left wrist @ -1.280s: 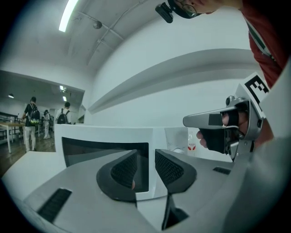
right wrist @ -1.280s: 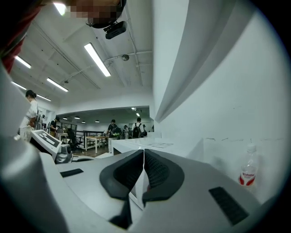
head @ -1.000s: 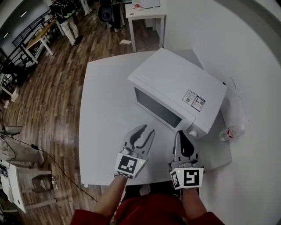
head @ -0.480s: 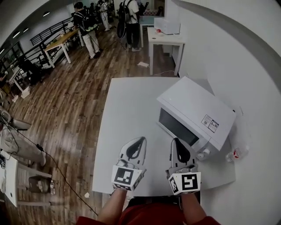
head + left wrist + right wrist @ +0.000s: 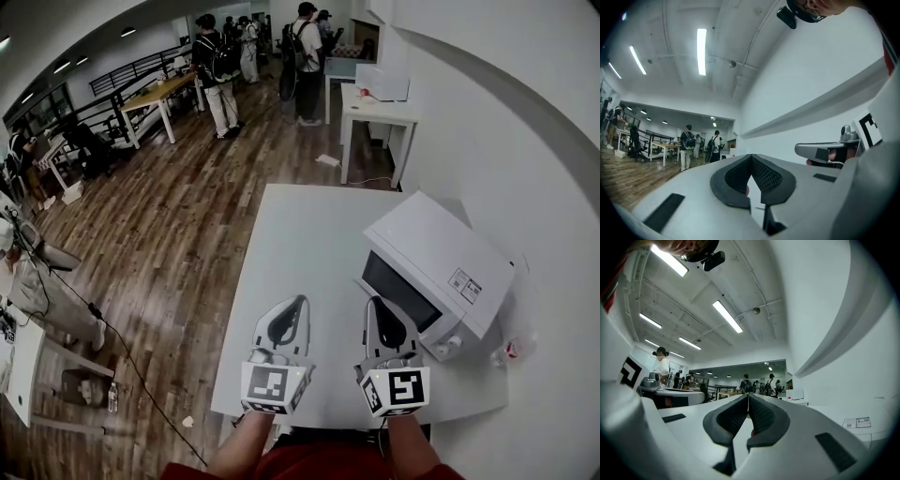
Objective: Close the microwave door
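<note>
Microwave (image 5: 441, 267) stood on desk (image 5: 291, 272), door (image 5: 401, 292) shut, contents unseen | left claw (image 5: 301, 300) had just closed, empty | right claw (image 5: 376, 302) was together, empty

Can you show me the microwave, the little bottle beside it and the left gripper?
microwave (image 5: 441, 248): head view, on its white top.
bottle (image 5: 507, 353): head view, on its middle.
left gripper (image 5: 301, 301): head view, at its closed jaw tips.

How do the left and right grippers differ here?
The left gripper hangs over bare table; the right gripper is by the microwave's closed front. The left's marker cube and the right's carry different patterns. The left gripper's fingers have just been closing, nothing between them. Both are shut, empty and point forward.
</note>
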### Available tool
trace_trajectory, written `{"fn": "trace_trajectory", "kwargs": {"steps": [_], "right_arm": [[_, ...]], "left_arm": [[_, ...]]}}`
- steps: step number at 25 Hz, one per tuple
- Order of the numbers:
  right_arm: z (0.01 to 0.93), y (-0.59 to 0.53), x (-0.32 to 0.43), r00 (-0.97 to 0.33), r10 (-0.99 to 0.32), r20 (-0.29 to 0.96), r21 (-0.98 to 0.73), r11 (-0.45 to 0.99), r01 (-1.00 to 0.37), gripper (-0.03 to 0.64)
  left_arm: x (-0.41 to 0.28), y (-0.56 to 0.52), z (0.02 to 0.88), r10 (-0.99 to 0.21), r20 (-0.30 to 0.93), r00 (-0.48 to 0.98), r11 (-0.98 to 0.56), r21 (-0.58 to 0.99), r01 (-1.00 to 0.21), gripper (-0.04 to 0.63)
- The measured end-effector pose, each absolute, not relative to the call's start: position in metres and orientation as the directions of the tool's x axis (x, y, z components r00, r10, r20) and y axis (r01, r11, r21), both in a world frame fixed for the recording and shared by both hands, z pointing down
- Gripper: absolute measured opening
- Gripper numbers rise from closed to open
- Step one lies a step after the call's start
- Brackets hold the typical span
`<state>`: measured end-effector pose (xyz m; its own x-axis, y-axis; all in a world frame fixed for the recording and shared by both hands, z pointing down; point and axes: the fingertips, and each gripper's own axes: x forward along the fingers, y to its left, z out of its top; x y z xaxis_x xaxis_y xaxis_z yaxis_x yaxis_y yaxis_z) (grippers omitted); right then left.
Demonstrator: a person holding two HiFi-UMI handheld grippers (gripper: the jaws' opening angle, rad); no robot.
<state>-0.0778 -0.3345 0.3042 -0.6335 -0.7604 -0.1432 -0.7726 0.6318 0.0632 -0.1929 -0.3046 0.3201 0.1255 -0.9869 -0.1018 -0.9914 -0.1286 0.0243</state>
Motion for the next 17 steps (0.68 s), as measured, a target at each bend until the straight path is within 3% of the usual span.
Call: {"fn": "trace_trajectory", "kwargs": {"steps": [17], "right_arm": [[0.305,-0.331,-0.102,-0.662,-0.738,-0.133,0.069,0.659,-0.749,0.023]], "left_arm": [[-0.223,-0.291,0.323,-0.994,-0.098,0.044,-0.046,0.015,-0.999,0.026]]}}
